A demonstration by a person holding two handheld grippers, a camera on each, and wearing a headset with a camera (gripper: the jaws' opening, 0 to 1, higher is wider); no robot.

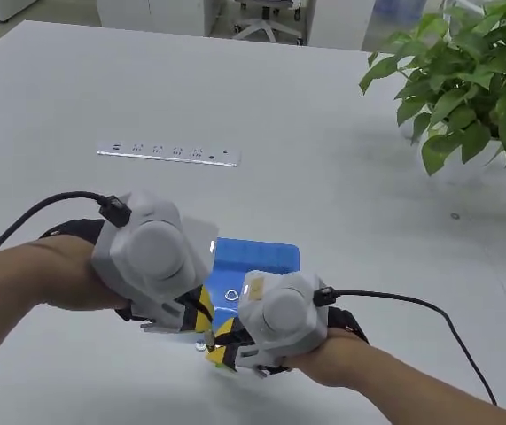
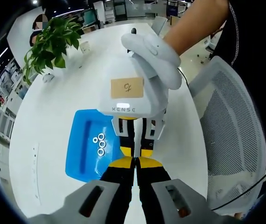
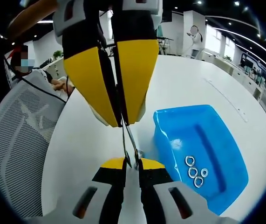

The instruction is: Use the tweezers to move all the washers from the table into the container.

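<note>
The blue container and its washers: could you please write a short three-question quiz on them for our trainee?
1. True or false: the blue container is empty.
2. How many washers lie in it, in the right gripper view? A two, B four, C seven.
3. Which tool runs between the jaws of the left gripper and the right gripper?
Key: 1 false; 2 B; 3 the tweezers.
</note>
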